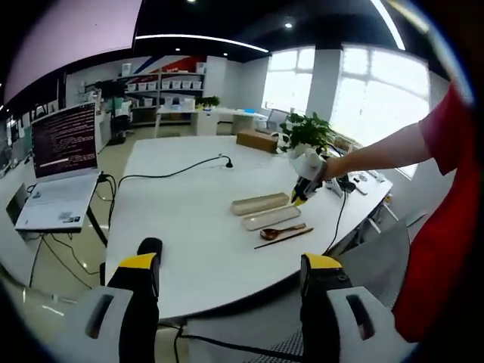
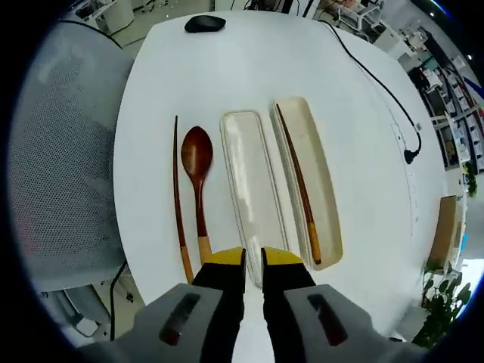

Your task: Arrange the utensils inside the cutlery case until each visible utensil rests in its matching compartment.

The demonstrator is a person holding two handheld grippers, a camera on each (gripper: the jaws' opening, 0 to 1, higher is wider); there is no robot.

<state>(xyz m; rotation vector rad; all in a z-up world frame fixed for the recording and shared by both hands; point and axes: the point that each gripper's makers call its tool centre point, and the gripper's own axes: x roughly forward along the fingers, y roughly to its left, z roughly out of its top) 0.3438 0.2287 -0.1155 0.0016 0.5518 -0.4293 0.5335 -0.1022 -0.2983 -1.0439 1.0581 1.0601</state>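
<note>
Open tabletop [image 2: 355, 144]: broad bare white surface at the right of the right gripper view.
Cluster at centre: chopstick [image 2: 178, 198], spoon [image 2: 197, 170], lid [image 2: 253, 185], case [image 2: 318, 181] lying side by side with narrow gaps.
Case interior: a second chopstick [image 2: 296, 178] lies inside it.
Cable [image 2: 378, 83]: black, crosses the upper right.
Mouse [image 2: 204, 23]: top edge.
Chair [image 2: 64, 174]: mesh back close along the left edge.
Right tool [image 2: 253, 265]: jaws nearly together, above the lid's near end.

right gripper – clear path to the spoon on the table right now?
Probably yes. The right gripper hangs just above the table, jaws nearly closed on nothing, with the spoon lying bare beside the loose chopstick, just left of the case lid. Nothing lies over it.
</note>
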